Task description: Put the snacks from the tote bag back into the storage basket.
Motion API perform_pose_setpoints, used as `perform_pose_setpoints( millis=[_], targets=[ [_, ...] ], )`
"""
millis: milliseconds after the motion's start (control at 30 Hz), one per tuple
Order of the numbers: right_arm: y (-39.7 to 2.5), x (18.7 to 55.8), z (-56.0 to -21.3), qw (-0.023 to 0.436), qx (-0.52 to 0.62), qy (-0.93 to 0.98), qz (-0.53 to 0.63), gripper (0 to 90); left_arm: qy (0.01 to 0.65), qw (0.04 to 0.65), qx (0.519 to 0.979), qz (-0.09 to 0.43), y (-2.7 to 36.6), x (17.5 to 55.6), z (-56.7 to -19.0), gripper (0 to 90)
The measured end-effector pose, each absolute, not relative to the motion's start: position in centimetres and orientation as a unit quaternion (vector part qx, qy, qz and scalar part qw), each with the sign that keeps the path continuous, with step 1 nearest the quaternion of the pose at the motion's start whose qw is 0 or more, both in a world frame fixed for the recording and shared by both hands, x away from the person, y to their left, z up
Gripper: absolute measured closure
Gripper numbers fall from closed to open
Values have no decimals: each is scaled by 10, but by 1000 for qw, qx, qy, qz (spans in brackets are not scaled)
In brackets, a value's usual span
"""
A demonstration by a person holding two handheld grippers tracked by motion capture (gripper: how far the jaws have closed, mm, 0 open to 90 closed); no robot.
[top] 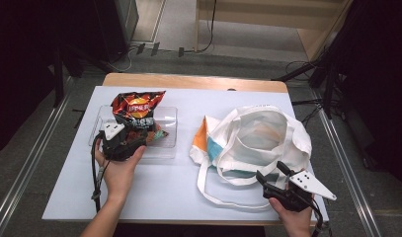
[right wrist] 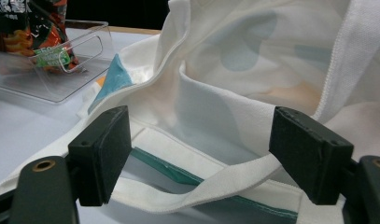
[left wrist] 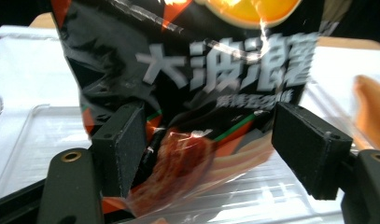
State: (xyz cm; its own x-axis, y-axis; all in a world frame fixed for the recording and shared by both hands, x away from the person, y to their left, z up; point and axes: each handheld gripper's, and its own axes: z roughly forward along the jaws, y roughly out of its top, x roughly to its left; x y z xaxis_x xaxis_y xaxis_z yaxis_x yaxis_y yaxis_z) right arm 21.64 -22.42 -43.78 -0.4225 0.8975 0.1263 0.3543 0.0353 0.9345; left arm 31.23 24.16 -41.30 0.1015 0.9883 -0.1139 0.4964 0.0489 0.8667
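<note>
A: Near right, the right tool (top: 271, 178) sits wide open at the tote bag (top: 260, 136), a white strap (right wrist: 215, 184) lying between its jaws.

B: And farther left, the left tool (top: 131, 136) is spread wide around the chip bag (top: 138, 111) standing in the clear tray (top: 168, 129) on the table (top: 169, 192).

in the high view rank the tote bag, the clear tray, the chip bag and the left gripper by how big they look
1. tote bag, largest
2. clear tray
3. chip bag
4. left gripper, smallest, though close to the chip bag and partly covered by the hand, so those two are unsure.
</note>
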Motion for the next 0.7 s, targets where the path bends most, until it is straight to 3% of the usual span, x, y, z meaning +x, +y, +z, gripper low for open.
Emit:
perform_pose_setpoints(
  millis=[300,400,533,567,700],
  targets=[
    [-222,217,-439,263,469,671,510,215,590,410,628,298,258,314,-413,574],
    [-221,217,-439,264,467,672,510,216,585,418,628,299,262,312,-411,770],
    [-221,217,-439,265,467,672,510,216,568,423,640,298,267,312,-410,840],
    [-221,217,-439,264,467,672,510,216,567,420,643,299,268,312,-409,900],
    [-221,217,-439,265,466,673,510,217,553,423,655,294,270,312,-409,900]
  ],
)
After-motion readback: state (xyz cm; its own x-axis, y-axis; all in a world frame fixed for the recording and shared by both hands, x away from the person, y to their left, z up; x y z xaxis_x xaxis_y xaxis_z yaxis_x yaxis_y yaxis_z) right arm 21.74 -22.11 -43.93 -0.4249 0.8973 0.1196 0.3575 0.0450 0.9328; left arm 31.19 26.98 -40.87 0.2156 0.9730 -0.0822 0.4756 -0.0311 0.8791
